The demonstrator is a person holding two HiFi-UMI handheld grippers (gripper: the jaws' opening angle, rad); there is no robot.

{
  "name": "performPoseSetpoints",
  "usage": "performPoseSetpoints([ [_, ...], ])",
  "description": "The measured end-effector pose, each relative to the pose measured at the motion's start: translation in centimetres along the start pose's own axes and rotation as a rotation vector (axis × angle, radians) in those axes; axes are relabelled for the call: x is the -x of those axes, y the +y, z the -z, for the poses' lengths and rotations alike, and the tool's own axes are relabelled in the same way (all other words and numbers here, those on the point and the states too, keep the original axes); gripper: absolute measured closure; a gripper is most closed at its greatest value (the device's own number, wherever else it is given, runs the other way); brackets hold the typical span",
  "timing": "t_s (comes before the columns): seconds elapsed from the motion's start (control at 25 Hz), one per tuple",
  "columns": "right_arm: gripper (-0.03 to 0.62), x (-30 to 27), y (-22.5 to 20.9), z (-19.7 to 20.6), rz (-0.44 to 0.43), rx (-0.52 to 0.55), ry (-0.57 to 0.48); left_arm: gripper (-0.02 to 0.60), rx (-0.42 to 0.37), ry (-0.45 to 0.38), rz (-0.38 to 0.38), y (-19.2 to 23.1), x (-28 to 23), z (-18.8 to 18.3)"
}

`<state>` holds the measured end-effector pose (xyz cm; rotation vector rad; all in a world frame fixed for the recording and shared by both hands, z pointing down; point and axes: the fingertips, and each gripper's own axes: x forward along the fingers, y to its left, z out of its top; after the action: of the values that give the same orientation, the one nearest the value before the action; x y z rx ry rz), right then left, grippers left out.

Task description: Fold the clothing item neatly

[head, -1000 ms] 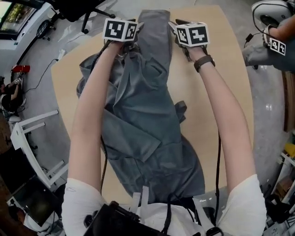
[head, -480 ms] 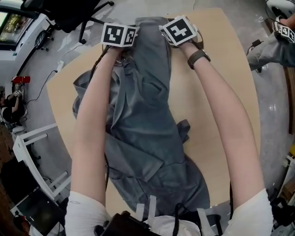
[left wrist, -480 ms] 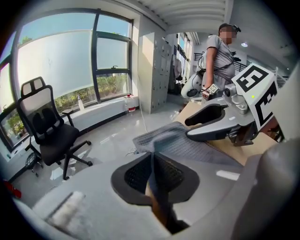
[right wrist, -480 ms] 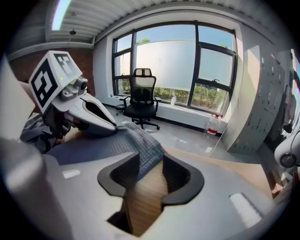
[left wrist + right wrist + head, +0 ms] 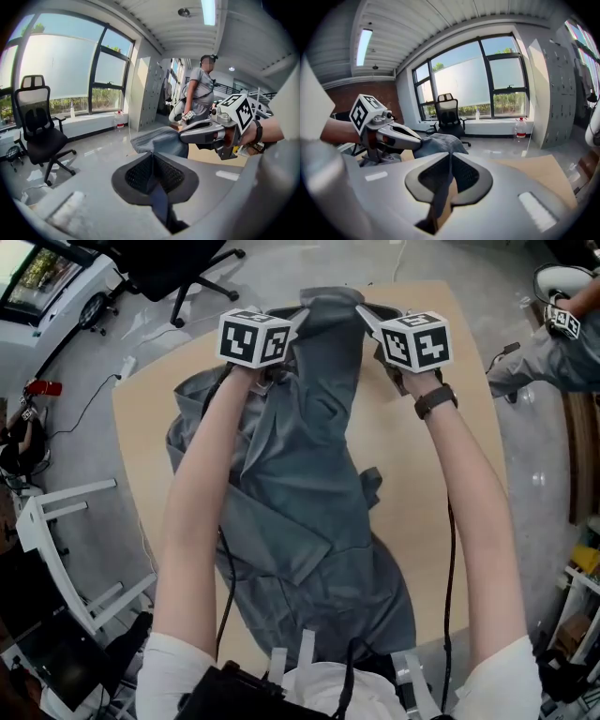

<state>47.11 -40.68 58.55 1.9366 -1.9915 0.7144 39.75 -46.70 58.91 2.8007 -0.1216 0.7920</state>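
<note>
A grey garment (image 5: 300, 493) lies lengthwise on the wooden table (image 5: 441, 493), rumpled, with its near end at my body. Its far end (image 5: 330, 304) is lifted between both grippers. My left gripper (image 5: 296, 317) holds that end's left side and my right gripper (image 5: 367, 313) its right side. Both sets of jaws have just been closing. In the left gripper view the left gripper (image 5: 152, 180) is shut with a fold of cloth (image 5: 159, 140) pinched between the pads. The right gripper view shows the right gripper (image 5: 449, 173) shut on cloth (image 5: 438, 143) the same way.
A black office chair (image 5: 178, 268) stands beyond the table's far left corner. A person (image 5: 201, 93) stands past the table's right side, also in the head view (image 5: 553, 343). A white rack (image 5: 66, 540) is on the floor at left. A water bottle (image 5: 520, 127) sits by the window.
Both grippers have risen off the table with the garment's far end. The right gripper, which had swung inward, is back out to the right, stretching the edge between the two.
</note>
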Motion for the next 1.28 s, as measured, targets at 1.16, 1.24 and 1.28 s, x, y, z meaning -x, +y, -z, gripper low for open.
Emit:
performPoseSetpoints([
  [1.16, 0.569, 30.4, 29.4, -9.3, -0.037, 0.281, -0.423, 0.566, -0.291, -0.486, 0.013, -20.8, 35.7, -10.6],
  [1.24, 0.569, 28.8, 32.2, -5.9, -0.058, 0.362, -0.362, 0.565, -0.27, -0.462, -0.024, -20.4, 36.8, -5.4],
  [1.28, 0.569, 27.9, 33.6, -3.8, -0.074, 0.392, -0.327, 0.565, -0.258, -0.439, -0.041, -20.1, 37.2, -2.6],
])
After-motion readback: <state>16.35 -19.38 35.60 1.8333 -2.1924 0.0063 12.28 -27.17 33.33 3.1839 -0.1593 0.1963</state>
